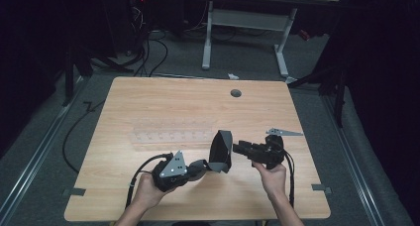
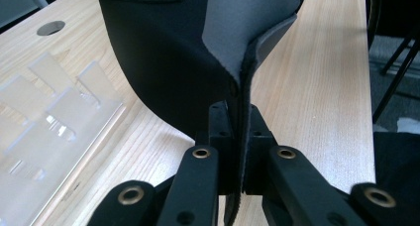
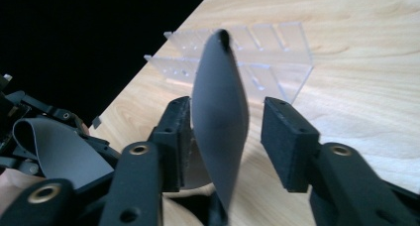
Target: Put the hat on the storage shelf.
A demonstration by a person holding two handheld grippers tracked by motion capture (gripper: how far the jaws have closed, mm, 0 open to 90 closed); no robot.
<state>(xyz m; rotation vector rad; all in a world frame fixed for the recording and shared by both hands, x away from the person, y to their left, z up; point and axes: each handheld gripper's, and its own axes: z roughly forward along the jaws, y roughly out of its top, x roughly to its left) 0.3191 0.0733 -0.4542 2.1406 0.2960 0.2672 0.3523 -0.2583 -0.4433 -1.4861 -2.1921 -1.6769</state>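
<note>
A dark grey soft sleeve [image 1: 220,149] hangs above the wooden table [image 1: 148,97] between my two grippers. My left gripper [image 1: 202,165] is shut on the sleeve's lower edge. In the left gripper view the folded edge [image 2: 242,87] is pinched between the pads of that gripper [image 2: 240,122]. My right gripper [image 1: 236,147] comes in from the right and stands open. In the right gripper view the sleeve's edge [image 3: 220,102] stands upright between the jaws of this gripper [image 3: 233,137], close to the left pad [image 3: 176,137] and with a clear gap to the right pad [image 3: 287,141].
A clear acrylic rack [image 1: 171,132] lies flat on the table just beyond the grippers, seen again as the rack [image 2: 54,112] and the rack [image 3: 267,57]. A round grey cable hole [image 1: 236,93] sits near the far edge. Another desk's legs [image 1: 282,52] stand behind.
</note>
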